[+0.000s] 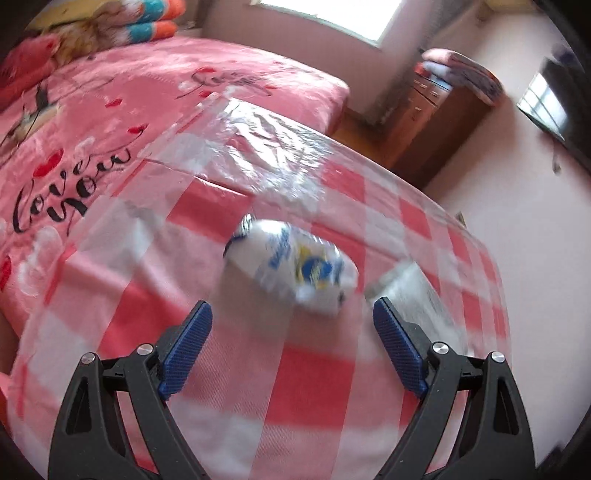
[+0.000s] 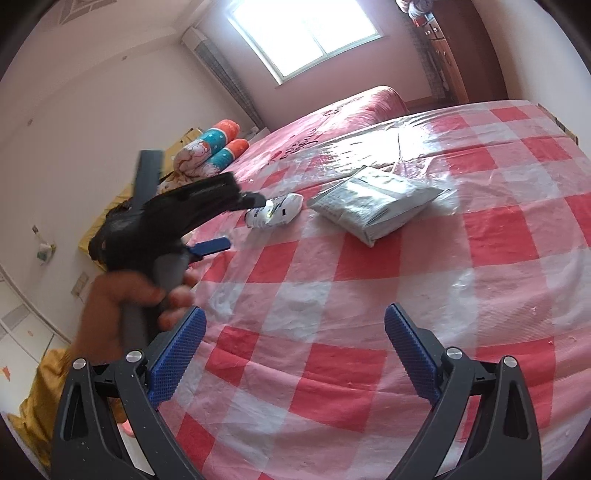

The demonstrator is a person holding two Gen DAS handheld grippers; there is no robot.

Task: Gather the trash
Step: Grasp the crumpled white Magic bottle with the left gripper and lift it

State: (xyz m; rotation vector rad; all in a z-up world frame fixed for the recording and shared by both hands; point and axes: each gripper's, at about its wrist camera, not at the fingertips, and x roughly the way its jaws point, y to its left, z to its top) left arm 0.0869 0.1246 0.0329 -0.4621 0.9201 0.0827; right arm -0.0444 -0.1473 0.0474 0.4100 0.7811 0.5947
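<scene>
A crumpled white wrapper with blue and yellow print (image 1: pixel 295 267) lies on the red-and-white checked table cover (image 1: pixel 314 369). My left gripper (image 1: pixel 291 314) is open, just short of the wrapper, which sits ahead between the blue pads (image 1: pixel 188 347). In the right wrist view the same wrapper (image 2: pixel 275 210) lies beside a grey plastic mailer bag (image 2: pixel 373 203), and the left gripper (image 2: pixel 240 221) reaches in from the left, held by a hand. My right gripper (image 2: pixel 293 325) is open and empty above the checked cover (image 2: pixel 332 295).
A pink bed (image 1: pixel 110 122) with folded quilts (image 2: pixel 210 147) lies beyond the table. A wooden cabinet (image 1: pixel 436 114) stands by the wall under a window (image 2: pixel 306 33). The grey bag's corner shows blurred in the left wrist view (image 1: pixel 406 284).
</scene>
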